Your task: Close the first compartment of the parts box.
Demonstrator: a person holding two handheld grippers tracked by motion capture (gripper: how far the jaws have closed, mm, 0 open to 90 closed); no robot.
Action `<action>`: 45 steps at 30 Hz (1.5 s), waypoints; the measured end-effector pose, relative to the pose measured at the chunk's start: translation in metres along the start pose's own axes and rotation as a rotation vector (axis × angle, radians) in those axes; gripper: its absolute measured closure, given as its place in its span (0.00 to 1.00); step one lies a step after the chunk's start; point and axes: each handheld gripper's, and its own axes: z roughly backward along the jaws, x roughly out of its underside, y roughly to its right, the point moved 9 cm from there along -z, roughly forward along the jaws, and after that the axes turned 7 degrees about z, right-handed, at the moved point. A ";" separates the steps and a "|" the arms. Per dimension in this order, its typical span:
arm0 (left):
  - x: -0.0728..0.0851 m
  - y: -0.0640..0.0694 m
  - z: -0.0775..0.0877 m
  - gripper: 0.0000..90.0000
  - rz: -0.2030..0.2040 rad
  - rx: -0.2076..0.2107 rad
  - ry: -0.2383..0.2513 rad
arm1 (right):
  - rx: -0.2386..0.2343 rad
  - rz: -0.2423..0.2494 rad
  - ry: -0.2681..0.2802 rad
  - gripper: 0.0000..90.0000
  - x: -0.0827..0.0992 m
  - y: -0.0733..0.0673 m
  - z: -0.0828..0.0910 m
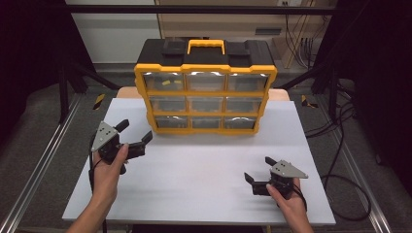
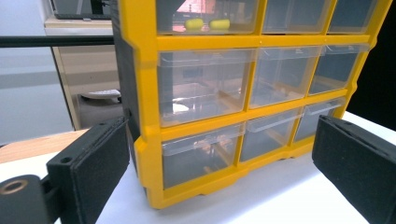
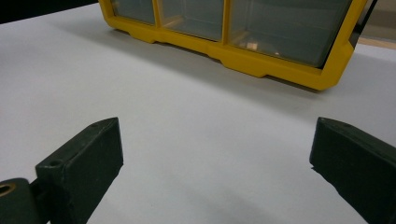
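Observation:
A yellow-and-black organiser cabinet (image 1: pixel 205 92) with several clear drawers and a yellow handle stands at the back middle of the white table (image 1: pixel 204 170). Its top-left drawer holds small yellow pieces (image 2: pixel 201 23). My left gripper (image 1: pixel 135 130) hovers open just left of the cabinet's lower left corner, held by a hand. In the left gripper view the gripper (image 2: pixel 220 154) frames the cabinet's bottom-left drawer (image 2: pixel 201 156), apart from it. My right gripper (image 1: pixel 258 168) rests open near the front right of the table. In the right gripper view the gripper (image 3: pixel 215 144) has bare table between its jaws and the cabinet base (image 3: pixel 243 56) beyond.
Black cables (image 1: pixel 340 145) trail over the floor to the right of the table. Metal frame rails (image 1: pixel 43 160) run along both sides. A wooden tabletop edge (image 1: pixel 128 92) shows behind the white board, and a shelf unit (image 1: pixel 218 19) stands behind the cabinet.

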 end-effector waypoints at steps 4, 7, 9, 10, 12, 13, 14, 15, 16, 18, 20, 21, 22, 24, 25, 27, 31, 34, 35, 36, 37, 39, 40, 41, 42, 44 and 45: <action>0.005 -0.005 0.005 0.04 0.002 -0.007 0.001 | 0.003 0.005 0.000 0.04 0.000 0.000 -0.001; 0.012 -0.008 0.009 0.04 0.017 -0.006 0.003 | 0.002 0.000 -0.002 0.04 0.000 0.000 -0.001; 0.016 -0.009 0.012 0.04 0.022 -0.003 0.009 | 0.004 0.003 -0.002 0.04 0.001 0.000 -0.001; 0.019 -0.010 0.013 0.04 0.020 -0.003 0.009 | 0.005 0.003 -0.002 0.04 0.000 0.000 -0.001; 0.023 -0.012 0.015 0.04 0.013 -0.011 0.005 | 0.003 -0.001 -0.001 0.04 0.000 0.000 -0.001; 0.025 -0.013 0.016 0.04 0.009 -0.017 0.004 | 0.002 -0.002 -0.001 0.04 0.000 -0.001 0.000; 0.027 -0.014 0.017 0.04 0.005 -0.022 0.002 | 0.003 -0.001 -0.001 0.04 0.000 0.000 -0.001; 0.030 -0.015 0.018 0.04 0.001 -0.026 0.001 | 0.003 -0.001 -0.002 0.04 0.000 0.000 -0.001; 0.032 -0.016 0.019 0.04 -0.001 -0.029 0.000 | 0.004 0.001 -0.001 0.04 0.000 0.000 -0.001; 0.036 -0.018 0.020 0.04 -0.004 -0.033 -0.004 | 0.004 0.000 -0.001 0.04 0.001 0.000 -0.001; 0.042 -0.019 0.021 0.04 -0.009 -0.035 -0.008 | 0.005 0.002 -0.003 0.04 0.001 0.000 -0.001; 0.044 -0.020 0.022 0.04 -0.003 -0.034 -0.008 | 0.005 0.002 -0.003 0.04 0.001 0.000 -0.001; 0.047 -0.020 0.023 0.04 0.006 -0.031 -0.006 | 0.004 0.001 -0.002 0.04 0.000 0.000 -0.001; 0.052 -0.020 0.024 0.04 0.014 -0.027 -0.005 | 0.004 0.006 -0.004 0.04 0.001 0.000 -0.001; 0.055 -0.020 0.025 0.04 0.016 -0.026 -0.007 | 0.004 0.004 -0.005 0.04 0.001 0.000 -0.001; 0.059 -0.020 0.026 0.04 0.017 -0.026 -0.010 | 0.004 0.003 -0.006 0.04 0.001 0.000 -0.001; 0.066 -0.022 0.028 0.04 0.024 -0.033 -0.011 | 0.005 0.005 -0.006 0.04 0.001 0.000 -0.001; 0.071 -0.023 0.030 0.04 0.023 -0.034 -0.017 | 0.006 0.003 -0.006 0.04 0.001 0.000 -0.002; 0.073 -0.023 0.031 0.04 0.023 -0.034 -0.017 | 0.005 0.004 -0.006 0.04 0.001 -0.001 -0.002; 0.074 -0.023 0.031 0.04 0.022 -0.033 -0.020 | 0.005 0.004 -0.005 0.04 0.001 -0.001 -0.002; 0.076 -0.023 0.032 0.04 0.025 -0.033 -0.020 | 0.004 0.003 -0.006 0.04 0.001 -0.001 -0.002; 0.078 -0.024 0.033 0.04 0.026 -0.031 -0.021 | 0.003 0.003 -0.007 0.04 0.001 -0.001 -0.002; 0.079 -0.024 0.034 0.04 0.029 -0.032 -0.020 | 0.003 0.005 -0.006 0.04 0.001 -0.001 -0.002; 0.080 -0.025 0.034 0.04 0.032 -0.031 -0.020 | 0.003 0.005 -0.006 0.04 0.001 -0.001 -0.002; 0.082 -0.025 0.034 0.04 0.037 -0.027 -0.018 | 0.002 0.003 -0.005 0.04 0.001 -0.002 -0.001; 0.085 -0.025 0.035 0.04 0.038 -0.020 -0.018 | 0.003 0.010 -0.003 0.04 0.001 -0.001 -0.001; 0.086 -0.025 0.036 0.04 0.041 -0.019 -0.014 | 0.003 0.015 -0.004 0.04 0.001 -0.001 -0.001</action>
